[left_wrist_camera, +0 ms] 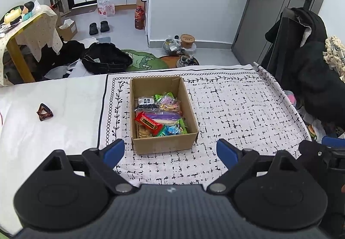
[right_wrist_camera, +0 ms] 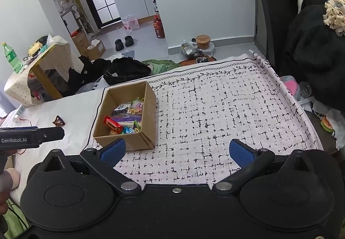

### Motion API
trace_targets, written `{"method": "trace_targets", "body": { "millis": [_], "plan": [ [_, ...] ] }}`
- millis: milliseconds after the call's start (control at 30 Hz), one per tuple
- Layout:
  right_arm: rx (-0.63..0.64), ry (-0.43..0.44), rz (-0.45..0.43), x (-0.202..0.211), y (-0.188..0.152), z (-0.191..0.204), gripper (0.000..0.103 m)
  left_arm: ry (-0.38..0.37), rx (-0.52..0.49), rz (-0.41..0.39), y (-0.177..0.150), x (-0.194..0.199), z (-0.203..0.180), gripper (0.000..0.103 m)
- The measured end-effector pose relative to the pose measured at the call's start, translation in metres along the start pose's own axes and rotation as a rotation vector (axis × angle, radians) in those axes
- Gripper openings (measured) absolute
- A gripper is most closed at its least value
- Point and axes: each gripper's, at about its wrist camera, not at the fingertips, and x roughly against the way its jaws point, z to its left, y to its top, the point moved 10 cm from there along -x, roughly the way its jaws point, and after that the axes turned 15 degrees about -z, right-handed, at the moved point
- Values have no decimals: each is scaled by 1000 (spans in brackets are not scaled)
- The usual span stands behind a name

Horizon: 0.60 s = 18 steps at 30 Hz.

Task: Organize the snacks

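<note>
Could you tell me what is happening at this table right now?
A person holds two grippers over a patterned cloth and is sorting snacks. The snacks all lie in a cardboard box on the cloth. Both the left gripper and the right gripper are open, hold nothing, and hang short of the box. A brown hair clip lies off the cloth to the left.
</note>
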Motion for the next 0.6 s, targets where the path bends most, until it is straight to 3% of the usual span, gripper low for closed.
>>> {"method": "trace_targets", "body": {
  "millis": [600],
  "plan": [
    [15,22,-14,8,5,4,103,-1,-3,-14,3,8,-6,91]
  ]
}}
